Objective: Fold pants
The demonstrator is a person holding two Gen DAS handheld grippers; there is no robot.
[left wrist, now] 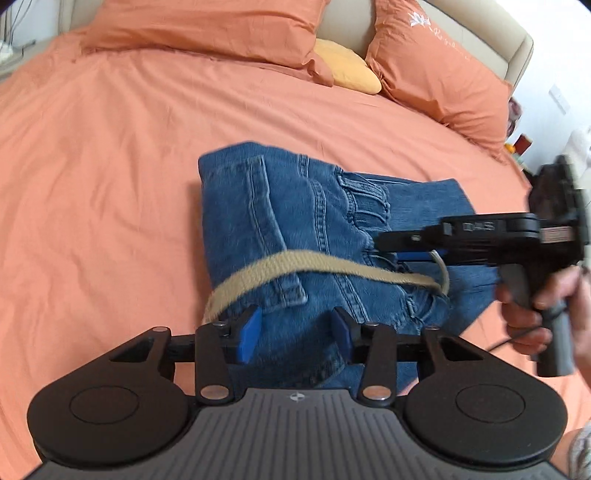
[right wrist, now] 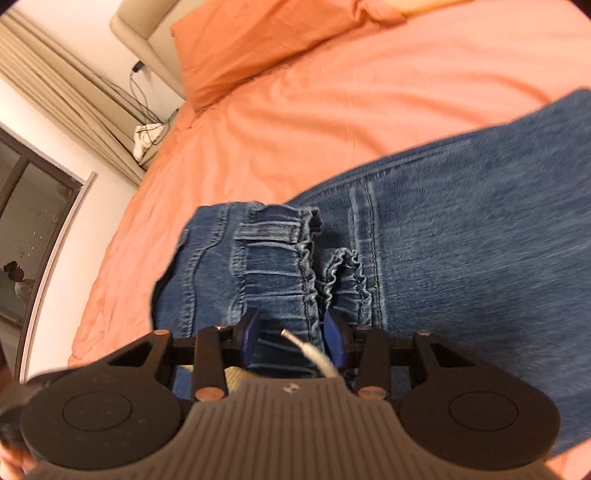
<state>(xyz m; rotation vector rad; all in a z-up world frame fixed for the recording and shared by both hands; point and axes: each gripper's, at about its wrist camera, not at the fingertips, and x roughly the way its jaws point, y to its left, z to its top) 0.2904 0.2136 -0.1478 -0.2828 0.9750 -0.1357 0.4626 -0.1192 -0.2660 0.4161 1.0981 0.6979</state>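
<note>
Blue jeans (left wrist: 295, 229) lie folded in a bundle on the orange bed (left wrist: 110, 184), with a tan webbing belt (left wrist: 295, 264) across them. My left gripper (left wrist: 295, 334) is open, its blue pads either side of the jeans' near edge. My right gripper (left wrist: 384, 245) reaches in from the right over the waistband. In the right wrist view the right gripper (right wrist: 293, 341) stands open around the elastic waistband (right wrist: 280, 273) and a metal belt tip (right wrist: 295, 341). The jeans (right wrist: 480, 258) spread to the right there.
Orange pillows (left wrist: 207, 26) and a yellow cushion (left wrist: 347, 66) lie at the head of the bed against a beige headboard (left wrist: 491, 40). In the right wrist view, curtains (right wrist: 48, 74), cables and a window (right wrist: 33, 229) stand past the bed's edge.
</note>
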